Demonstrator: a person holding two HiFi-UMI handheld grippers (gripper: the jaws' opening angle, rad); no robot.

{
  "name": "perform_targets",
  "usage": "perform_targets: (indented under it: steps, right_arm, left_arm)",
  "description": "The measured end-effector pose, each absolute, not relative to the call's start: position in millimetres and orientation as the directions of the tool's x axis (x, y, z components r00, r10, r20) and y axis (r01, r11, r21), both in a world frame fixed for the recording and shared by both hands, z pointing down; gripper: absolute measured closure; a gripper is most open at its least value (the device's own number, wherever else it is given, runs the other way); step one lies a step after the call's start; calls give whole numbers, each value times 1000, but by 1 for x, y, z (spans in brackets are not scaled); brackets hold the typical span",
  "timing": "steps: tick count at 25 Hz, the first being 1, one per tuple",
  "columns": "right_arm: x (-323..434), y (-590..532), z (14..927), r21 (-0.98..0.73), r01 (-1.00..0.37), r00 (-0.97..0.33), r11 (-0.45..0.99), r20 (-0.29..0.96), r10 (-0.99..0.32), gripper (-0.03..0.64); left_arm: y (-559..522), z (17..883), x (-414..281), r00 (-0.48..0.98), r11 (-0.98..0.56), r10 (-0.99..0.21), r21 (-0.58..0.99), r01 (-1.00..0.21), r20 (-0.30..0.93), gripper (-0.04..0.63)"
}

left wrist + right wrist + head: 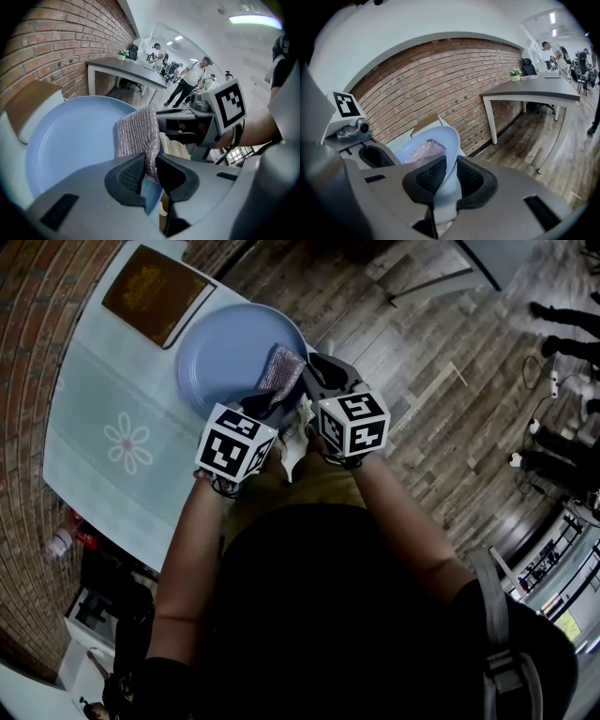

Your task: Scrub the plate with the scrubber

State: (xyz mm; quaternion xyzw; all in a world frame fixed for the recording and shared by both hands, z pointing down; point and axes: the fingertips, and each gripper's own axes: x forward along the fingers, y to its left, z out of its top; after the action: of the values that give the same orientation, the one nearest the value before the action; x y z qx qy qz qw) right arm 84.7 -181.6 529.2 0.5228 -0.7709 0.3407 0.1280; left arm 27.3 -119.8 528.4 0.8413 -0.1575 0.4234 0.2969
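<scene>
Left claw (149, 171) pinches the lower edge of the silvery scrubber (137, 136). The scrubber lies against the face of the blue plate (70, 140), near its right rim. Right claw (451, 176) is clamped on that plate's rim (one pad either side of the edge). Plate is over the counter (103, 409) edge nearest the person, just beside a brown board (155, 292).
</scene>
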Motion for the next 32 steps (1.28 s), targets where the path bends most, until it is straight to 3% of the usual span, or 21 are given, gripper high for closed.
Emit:
perform_targets:
  steps: [12, 25, 32]
  right_arm:
    - [85, -181, 530, -391, -890, -431, 235, 551, -715, 526]
    - [85, -182, 530, -393, -886, -440, 245, 553, -707, 526]
    - [85, -180, 529, -391, -887, -439, 244, 555, -707, 526]
  left_arm:
    - [-182, 536, 32, 537, -813, -17, 301, -498, 843, 523]
    - [-215, 536, -39, 424, -745, -133, 192, -639, 896, 523]
    - [-193, 534, -76, 385, -672, -121, 210, -710, 915, 523]
